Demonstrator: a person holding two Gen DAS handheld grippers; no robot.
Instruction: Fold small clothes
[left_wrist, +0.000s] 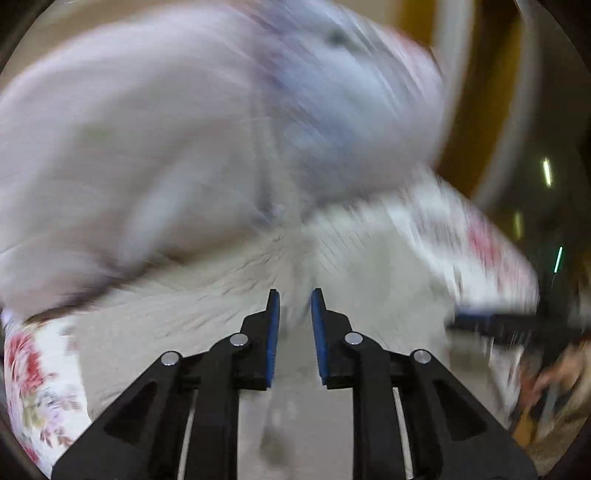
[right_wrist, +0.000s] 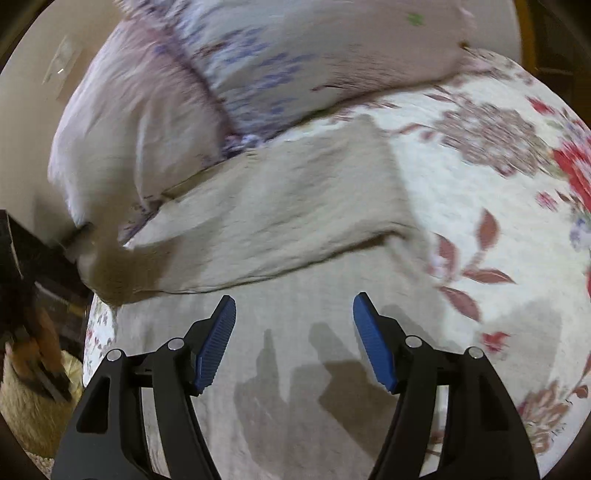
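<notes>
A beige cloth garment (right_wrist: 280, 206) lies spread on the flowered bedspread (right_wrist: 498, 221), with a folded-over upper layer and a flat lower part (right_wrist: 295, 354). My right gripper (right_wrist: 294, 314) is open and empty, just above the flat part, near the fold's front edge. In the left wrist view the picture is strongly blurred; the same beige cloth (left_wrist: 229, 295) lies ahead. My left gripper (left_wrist: 294, 302) has its blue pads a narrow gap apart with nothing clearly between them.
Pale lilac flowered pillows (right_wrist: 258, 66) lie behind the garment; they also show in the left wrist view (left_wrist: 184, 129). The bed edge drops off at the left (right_wrist: 92, 332), with a woven basket (right_wrist: 33, 406) below. A dark gripper shape (left_wrist: 498, 325) shows at right.
</notes>
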